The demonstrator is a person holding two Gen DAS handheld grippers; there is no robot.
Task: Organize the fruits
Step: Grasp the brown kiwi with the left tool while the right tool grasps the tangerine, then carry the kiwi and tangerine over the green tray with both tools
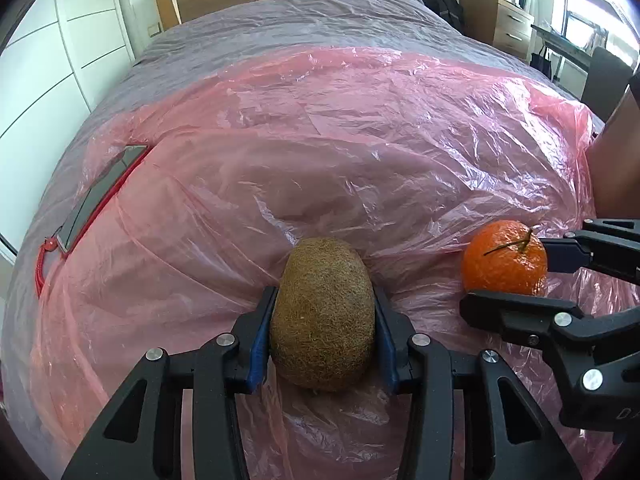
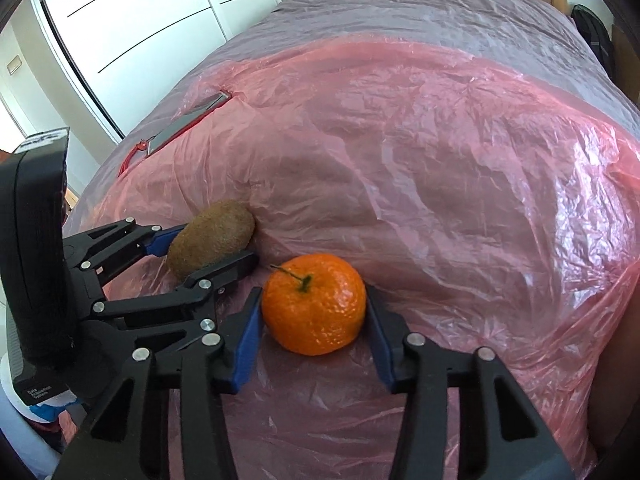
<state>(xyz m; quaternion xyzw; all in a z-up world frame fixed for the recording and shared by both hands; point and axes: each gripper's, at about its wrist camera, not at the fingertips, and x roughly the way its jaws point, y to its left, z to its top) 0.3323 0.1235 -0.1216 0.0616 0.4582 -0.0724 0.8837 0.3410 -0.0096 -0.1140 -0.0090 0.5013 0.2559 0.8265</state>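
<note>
A bed [image 1: 248, 32] is covered by a pink plastic sheet [image 1: 360, 152] (crinkled). On the sheet, near its front edge, a kiwi [image 1: 324, 316] is pinched by the left gripper [image 1: 325, 320]. Just beside the kiwi, a mandarin [image 2: 314, 304] is flanked by the right gripper [image 2: 312, 320], whose pads seem just clear of it.

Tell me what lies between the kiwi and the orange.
One black finger of the left tongs, pressed on the kiwi, and bare pink plastic before the orange. The right wrist view shows it best.
</note>
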